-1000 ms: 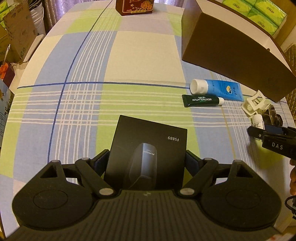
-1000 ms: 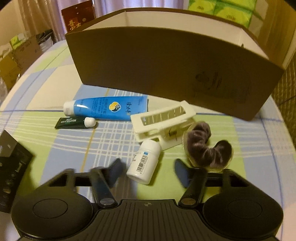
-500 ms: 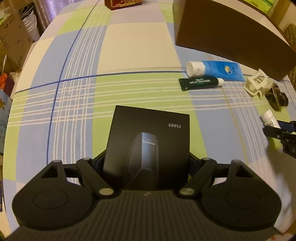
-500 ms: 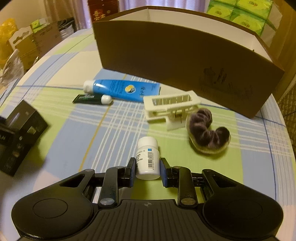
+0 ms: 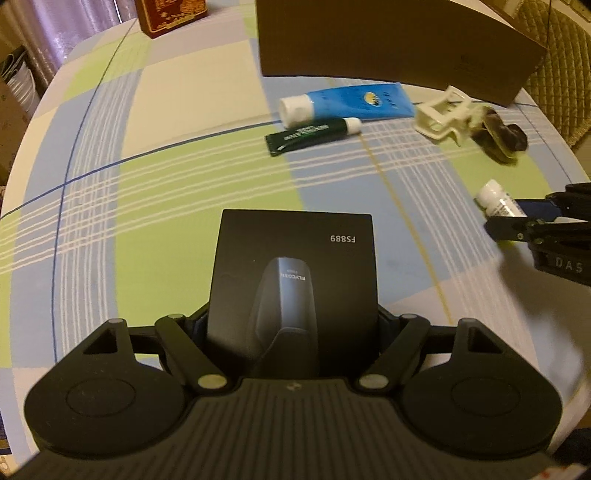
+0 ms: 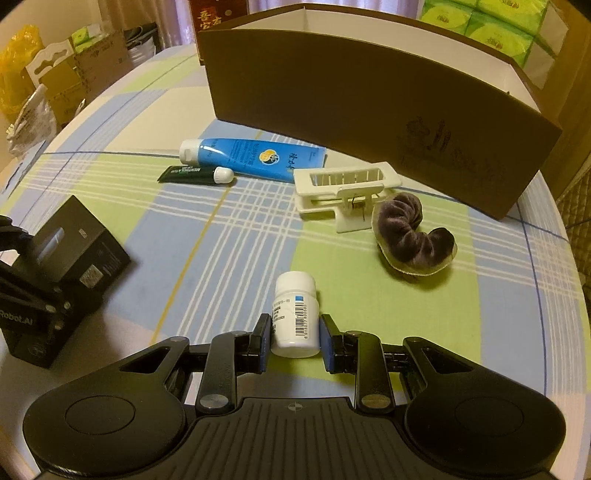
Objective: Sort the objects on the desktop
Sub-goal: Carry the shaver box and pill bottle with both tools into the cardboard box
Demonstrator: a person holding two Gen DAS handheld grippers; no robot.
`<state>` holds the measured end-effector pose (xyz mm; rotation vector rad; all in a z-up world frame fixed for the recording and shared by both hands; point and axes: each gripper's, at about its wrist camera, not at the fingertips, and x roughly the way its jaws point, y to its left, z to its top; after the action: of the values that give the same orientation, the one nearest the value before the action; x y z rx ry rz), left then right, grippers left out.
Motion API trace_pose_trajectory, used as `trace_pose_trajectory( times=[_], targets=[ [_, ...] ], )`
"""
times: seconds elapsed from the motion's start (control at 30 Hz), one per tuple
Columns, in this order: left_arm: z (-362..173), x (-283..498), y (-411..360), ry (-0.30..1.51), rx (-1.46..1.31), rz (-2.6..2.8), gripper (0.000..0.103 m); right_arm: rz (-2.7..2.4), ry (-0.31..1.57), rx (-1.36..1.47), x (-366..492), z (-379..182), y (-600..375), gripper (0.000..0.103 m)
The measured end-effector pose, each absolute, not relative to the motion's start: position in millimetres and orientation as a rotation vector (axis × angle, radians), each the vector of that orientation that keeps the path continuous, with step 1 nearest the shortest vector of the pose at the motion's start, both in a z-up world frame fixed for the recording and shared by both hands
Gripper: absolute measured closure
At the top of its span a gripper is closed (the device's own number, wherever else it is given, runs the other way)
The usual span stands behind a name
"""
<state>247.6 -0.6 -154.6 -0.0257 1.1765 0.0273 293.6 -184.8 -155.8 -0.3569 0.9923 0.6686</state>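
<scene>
Gripping a small white pill bottle (image 6: pixel 295 317), the right gripper (image 6: pixel 295 341) has its jaws closed against the bottle's two sides, cap pointing away from the camera. The bottle appears to sit a little above the checked cloth on the counter (image 6: pixel 229 236), on the near side of the big brown cardboard box (image 6: pixel 369 92), though whether it is fully lifted is hard to tell. Holding it across its body keeps the cap clear, which would suit dropping it into the open-topped box.

The left gripper (image 5: pixel 293 321) has its jaws closed on the two sides of a flat black carton (image 5: pixel 295 266) printed "FS889", well in front of the box and to its left. The wide grasp fits the carton's broad shape and likely keeps it level for carrying.

Other things lie loose on the cloth just in front of the box, probably waiting to be sorted. A blue tube (image 6: pixel 255 157) with a white cap lies closest to the box wall. A smaller dark green tube (image 6: pixel 194 174) lies beside it, on the side away from the box. A cream hair claw clip (image 6: pixel 343 192) sits near the box's right half, and a dark velvet scrunchie (image 6: pixel 413 236) rests against the clip.

A red tin (image 5: pixel 170 14) stands at the box's far left.
</scene>
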Motion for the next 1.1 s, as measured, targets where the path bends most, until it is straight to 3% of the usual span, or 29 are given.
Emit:
trace_pose_trajectory(
  times=[0.47,1.1],
  targets=[
    [-146,240,11,1.169,-0.113,0.043,0.027,0.685,1.063,-0.348,279,-149,-191,0.079],
    [-92,251,15,1.035,-0.175,0.001,0.027,0.696,1.038,-0.230,291,-109,-204,0.079]
  ],
)
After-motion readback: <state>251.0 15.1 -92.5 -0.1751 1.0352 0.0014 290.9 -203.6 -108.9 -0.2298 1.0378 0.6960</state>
